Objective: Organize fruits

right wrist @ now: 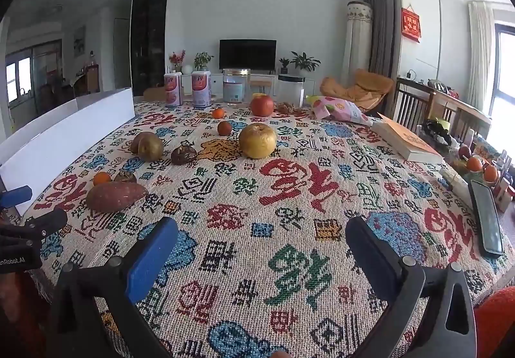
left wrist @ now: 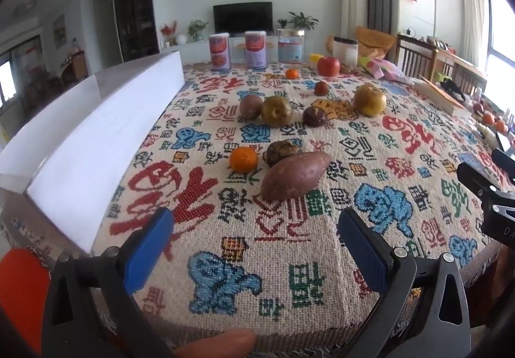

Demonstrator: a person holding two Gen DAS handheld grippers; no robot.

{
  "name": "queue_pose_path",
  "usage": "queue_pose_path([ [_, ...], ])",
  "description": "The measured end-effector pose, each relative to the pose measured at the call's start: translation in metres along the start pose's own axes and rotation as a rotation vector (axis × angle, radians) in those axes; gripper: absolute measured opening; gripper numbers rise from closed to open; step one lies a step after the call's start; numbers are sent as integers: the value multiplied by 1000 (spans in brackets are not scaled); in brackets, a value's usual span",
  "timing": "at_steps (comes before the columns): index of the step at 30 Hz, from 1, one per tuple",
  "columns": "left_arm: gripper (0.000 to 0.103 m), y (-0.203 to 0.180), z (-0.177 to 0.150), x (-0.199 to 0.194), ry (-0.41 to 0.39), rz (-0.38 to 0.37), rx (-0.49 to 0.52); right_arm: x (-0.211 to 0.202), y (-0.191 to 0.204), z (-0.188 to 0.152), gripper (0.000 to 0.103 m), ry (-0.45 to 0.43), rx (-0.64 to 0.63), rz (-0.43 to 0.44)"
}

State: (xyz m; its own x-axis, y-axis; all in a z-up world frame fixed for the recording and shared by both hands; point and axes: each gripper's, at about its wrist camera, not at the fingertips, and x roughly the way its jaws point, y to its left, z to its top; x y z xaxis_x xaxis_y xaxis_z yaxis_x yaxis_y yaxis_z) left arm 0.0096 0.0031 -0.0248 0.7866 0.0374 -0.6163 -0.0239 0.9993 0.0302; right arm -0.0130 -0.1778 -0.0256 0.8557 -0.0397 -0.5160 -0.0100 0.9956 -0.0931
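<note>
A: Where were the tools?

B: Both hung over the near edge of the bench [right wrist: 289, 184]. The left tool [left wrist: 254, 229] had its blue pads spread wide with nothing between them, and the right tool [right wrist: 262, 239] was spread the same way, empty too.

A: How much open room was there?

B: A wide strip of bare patterned cloth lay between the near edge and the fruit. The long white box [left wrist: 96, 132] ran along the left edge, walling that side. Along the right edge sat a book [right wrist: 408, 140] and a dark phone [right wrist: 487, 219], the phone near the near right corner.

A: And the fruit, counted?

B: One sweet potato [left wrist: 294, 176] lay nearest the near edge, toward the left side. Just behind it were a small orange [left wrist: 243, 159] and a dark wrinkled fruit [left wrist: 283, 150], that fruit touching the sweet potato. Farther back stood a purple-brown fruit [left wrist: 250, 107] against a green-brown one [left wrist: 276, 111], then another dark wrinkled fruit [left wrist: 313, 116], and one large yellow apple [right wrist: 257, 140] near the middle. Beyond those were one small dark red fruit [right wrist: 224, 128], a second small orange [right wrist: 218, 113] and one red apple [right wrist: 262, 105] toward the far edge.

A: Anything at the far edge itself?

B: Two pink tins [right wrist: 185, 89], a glass jar [right wrist: 236, 84] and a white canister [right wrist: 290, 89].
</note>
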Motion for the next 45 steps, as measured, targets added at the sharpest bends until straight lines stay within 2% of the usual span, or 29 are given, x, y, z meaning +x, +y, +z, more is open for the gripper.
queue_pose_path([
  [14, 102, -7, -4, 0, -4, -3, 23, 15, 4, -7, 103, 47, -13, 9],
  [45, 102, -4, 0, -3, -12, -5, 15, 17, 11, -7, 103, 48, -35, 29],
])
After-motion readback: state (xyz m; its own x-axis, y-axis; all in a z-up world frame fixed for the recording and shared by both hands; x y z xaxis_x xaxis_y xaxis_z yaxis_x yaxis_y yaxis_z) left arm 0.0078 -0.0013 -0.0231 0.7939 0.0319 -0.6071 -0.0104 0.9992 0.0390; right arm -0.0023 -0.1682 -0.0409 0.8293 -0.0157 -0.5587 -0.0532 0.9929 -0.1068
